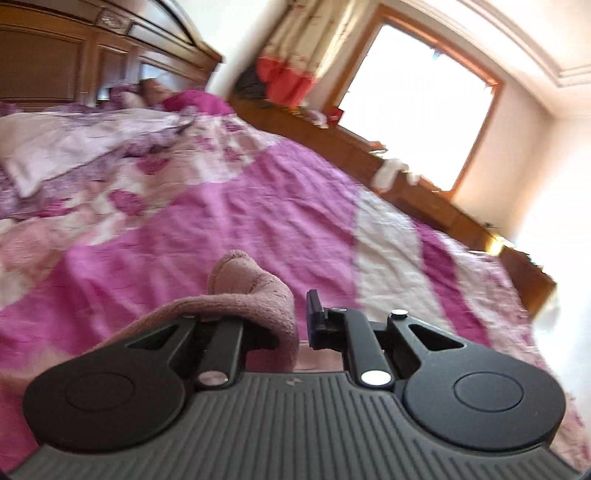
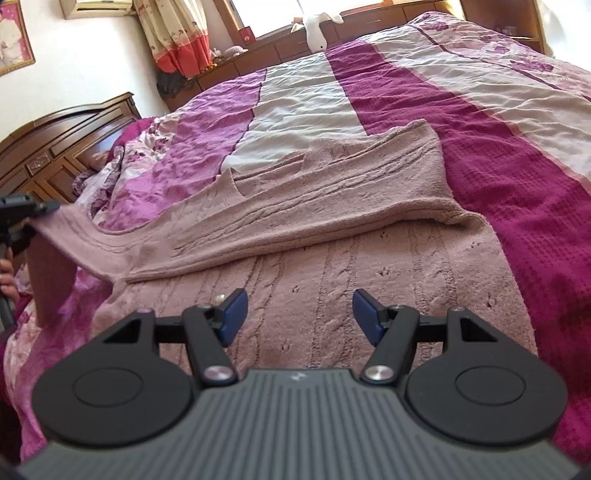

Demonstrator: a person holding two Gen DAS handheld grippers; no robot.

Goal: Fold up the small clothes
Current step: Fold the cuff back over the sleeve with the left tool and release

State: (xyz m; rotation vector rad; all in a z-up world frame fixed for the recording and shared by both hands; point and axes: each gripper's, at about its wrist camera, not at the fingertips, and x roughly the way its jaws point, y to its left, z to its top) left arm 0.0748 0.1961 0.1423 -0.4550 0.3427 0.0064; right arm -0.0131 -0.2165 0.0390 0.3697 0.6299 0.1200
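Note:
A dusty-pink knitted sweater (image 2: 332, 229) lies on the bed, with one sleeve folded across its body. In the left wrist view a bunch of the same sweater (image 1: 255, 295) drapes over my left gripper (image 1: 297, 317) and hides its left finger. The jaws are shut on the knit. From the right wrist view, the left gripper (image 2: 22, 214) holds the sweater's left end lifted off the bed, beside a person's hand (image 2: 7, 284). My right gripper (image 2: 299, 314) hovers open over the sweater's near part, with nothing between its blue pads (image 2: 232, 314).
The purple, magenta and white striped bedcover (image 2: 424, 110) fills both views. A wooden headboard (image 2: 55, 147) and pillows (image 1: 66, 147) are at the bed's head. Low wooden cabinets (image 2: 295, 48) under the window carry a white plush toy (image 2: 317, 33). A curtain (image 2: 177, 37) hangs nearby.

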